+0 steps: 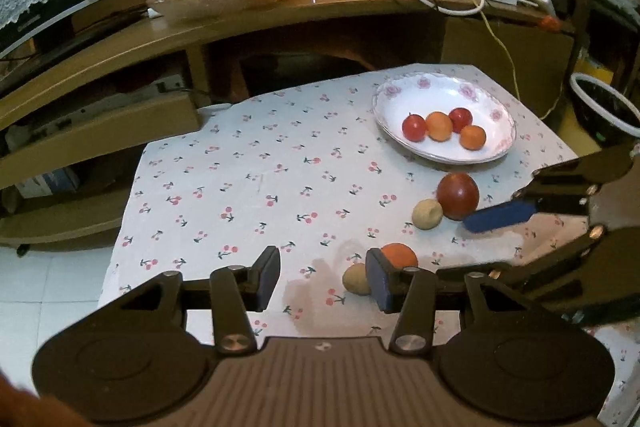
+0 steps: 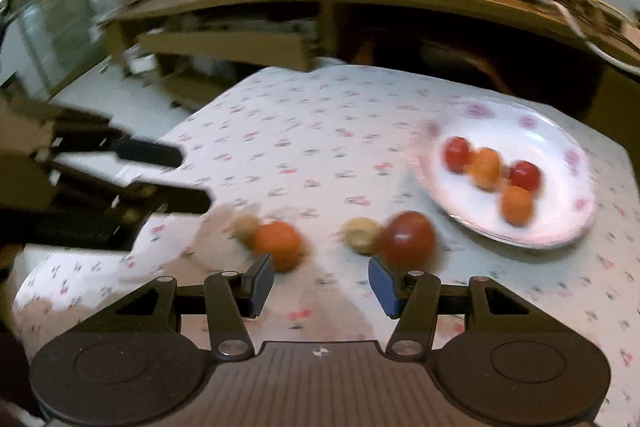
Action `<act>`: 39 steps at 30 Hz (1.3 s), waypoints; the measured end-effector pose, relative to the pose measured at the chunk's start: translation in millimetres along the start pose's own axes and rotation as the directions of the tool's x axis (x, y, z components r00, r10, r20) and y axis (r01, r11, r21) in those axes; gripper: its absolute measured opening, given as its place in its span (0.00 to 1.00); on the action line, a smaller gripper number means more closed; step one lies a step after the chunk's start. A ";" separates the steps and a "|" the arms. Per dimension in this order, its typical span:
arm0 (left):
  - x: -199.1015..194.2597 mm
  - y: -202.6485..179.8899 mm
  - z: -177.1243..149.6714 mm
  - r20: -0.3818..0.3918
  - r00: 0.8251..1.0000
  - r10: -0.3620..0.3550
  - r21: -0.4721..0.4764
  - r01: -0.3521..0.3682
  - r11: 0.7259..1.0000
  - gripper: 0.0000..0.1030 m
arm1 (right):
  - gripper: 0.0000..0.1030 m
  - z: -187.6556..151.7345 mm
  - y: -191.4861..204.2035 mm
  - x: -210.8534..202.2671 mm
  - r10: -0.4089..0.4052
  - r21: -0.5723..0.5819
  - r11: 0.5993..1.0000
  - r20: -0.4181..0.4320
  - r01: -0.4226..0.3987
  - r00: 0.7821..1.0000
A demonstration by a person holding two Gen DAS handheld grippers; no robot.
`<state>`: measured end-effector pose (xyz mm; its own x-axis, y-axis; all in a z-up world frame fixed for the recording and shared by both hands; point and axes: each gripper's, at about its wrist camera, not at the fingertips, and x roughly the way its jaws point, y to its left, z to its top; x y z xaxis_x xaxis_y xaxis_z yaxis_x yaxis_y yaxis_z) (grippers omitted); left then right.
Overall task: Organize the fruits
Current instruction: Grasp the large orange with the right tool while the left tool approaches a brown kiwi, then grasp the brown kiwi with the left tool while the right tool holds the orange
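Both grippers empty above 4 loose fruits [image 1: 457, 195].

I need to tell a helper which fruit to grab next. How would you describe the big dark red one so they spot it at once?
Find the white floral plate on the cherry-print tablecloth. Just off the plate's near rim, on the cloth, sits the dark red fruit touching a small beige fruit. It is the largest fruit on the cloth and the only dark red one off the plate.

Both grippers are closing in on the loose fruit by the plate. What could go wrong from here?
1. The orange touches a small tan fruit; grabbing one may roll the other.
2. The right gripper and left gripper work close together and could collide.
3. The plate sits near the table's corner.
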<state>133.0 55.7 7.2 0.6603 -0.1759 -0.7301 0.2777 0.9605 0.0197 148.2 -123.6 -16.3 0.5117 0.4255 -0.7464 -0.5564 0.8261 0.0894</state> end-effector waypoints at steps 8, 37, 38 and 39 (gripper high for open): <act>2.4 11.8 -5.9 -0.017 0.999 -0.032 -0.004 0.032 0.999 0.51 | 0.53 4.8 16.4 25.6 0.044 -0.076 0.996 -0.024 -0.045 0.999; 63.7 -28.9 -18.8 -0.082 0.996 -0.023 0.097 0.031 0.995 0.40 | 0.34 -31.2 -14.2 2.2 -0.048 0.050 0.997 -0.099 0.053 0.994; 64.4 -28.1 -19.7 -0.077 0.997 -0.022 0.087 0.029 0.996 0.39 | 0.34 -32.0 -15.6 1.2 -0.049 0.052 0.997 -0.097 0.054 0.994; 64.8 -26.9 -19.4 -0.077 0.997 -0.025 0.067 0.030 0.997 0.37 | 0.34 -33.1 -16.8 0.4 -0.052 0.053 0.997 -0.097 0.058 0.994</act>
<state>154.8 22.6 -53.9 0.5975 -0.1826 -0.7808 0.3433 0.9382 0.0432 136.1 -149.6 -39.9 0.4744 0.3440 -0.8103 -0.4905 0.8676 0.0811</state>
